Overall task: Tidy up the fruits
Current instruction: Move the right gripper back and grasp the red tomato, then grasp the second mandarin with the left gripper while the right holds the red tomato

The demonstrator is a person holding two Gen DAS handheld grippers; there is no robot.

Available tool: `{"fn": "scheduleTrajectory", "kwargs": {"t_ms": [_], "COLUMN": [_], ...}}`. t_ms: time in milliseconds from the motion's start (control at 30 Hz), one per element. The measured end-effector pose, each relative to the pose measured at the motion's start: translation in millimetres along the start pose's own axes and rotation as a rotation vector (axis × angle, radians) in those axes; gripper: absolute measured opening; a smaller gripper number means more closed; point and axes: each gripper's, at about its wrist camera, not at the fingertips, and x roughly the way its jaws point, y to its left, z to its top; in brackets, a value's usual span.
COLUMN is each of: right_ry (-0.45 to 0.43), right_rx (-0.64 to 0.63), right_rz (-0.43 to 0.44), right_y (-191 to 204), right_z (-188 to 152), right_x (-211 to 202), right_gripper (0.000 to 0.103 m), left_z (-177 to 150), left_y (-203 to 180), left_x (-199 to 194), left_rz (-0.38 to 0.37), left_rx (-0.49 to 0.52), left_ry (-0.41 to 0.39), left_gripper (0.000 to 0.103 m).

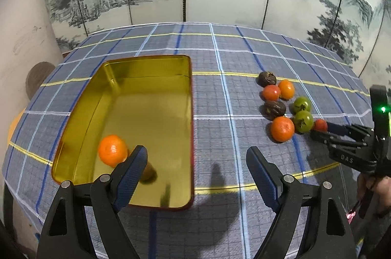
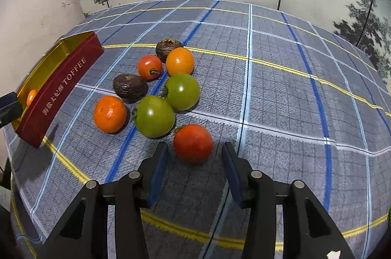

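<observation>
While the left gripper [image 1: 196, 158] hangs over the near end of the gold tin [image 1: 185, 131], its jaws stand wide and released, nothing between them. One orange mandarin [image 1: 113, 153] sits inside that tin, just beyond the left-hand jaw. Over on the checked cloth of the bench [image 2: 281, 87], the right gripper [image 2: 195, 156] is down low at the near edge of the fruit cluster, jaws parted, a red tomato [image 2: 193, 142] sitting just ahead of the gap, the pads not pressing it. Behind it lie two green tomatoes [image 2: 154, 116], another mandarin [image 2: 110, 113], a smaller red tomato [image 2: 149, 67], an orange tomato [image 2: 179, 61] and two dark wrinkled fruits [image 2: 130, 85], bunched together, well apart from the tin.
</observation>
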Motion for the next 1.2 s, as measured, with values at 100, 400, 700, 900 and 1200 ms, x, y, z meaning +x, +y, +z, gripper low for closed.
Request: {"fn": "scheduleTrajectory", "kwargs": {"t_ms": [100, 400, 700, 900, 1200], "right_ry": [-0.019, -0.050, -0.065, -0.067, -0.067], "right_rx": [-0.016, -0.078, -0.029, 0.027, 0.045], "right_rz": [-0.010, -0.017, -0.056, -0.086, -0.104], "right_y": [-1, 6, -20, -46, -58], "right_z": [2, -1, 4, 13, 17], "right_x": [3, 2, 5, 9, 13], "right_gripper": [0.043, 0.029, 0.029, 0.029, 0.030], "left_z": [0, 5, 10, 13, 18], "left_y": [-7, -28, -52, -70, -87], "left_x": [3, 17, 35, 52, 72], "left_rz": [-0.006, -0.029, -0.072, -0.114, -0.157], "left_rx": [0.011, 0.028, 0.048, 0.060, 0.061], "left_ry": [0.007, 0.032, 0.052, 0.077, 0.103], "left_gripper": [0.083, 0.083, 0.083, 0.083, 0.083]}}
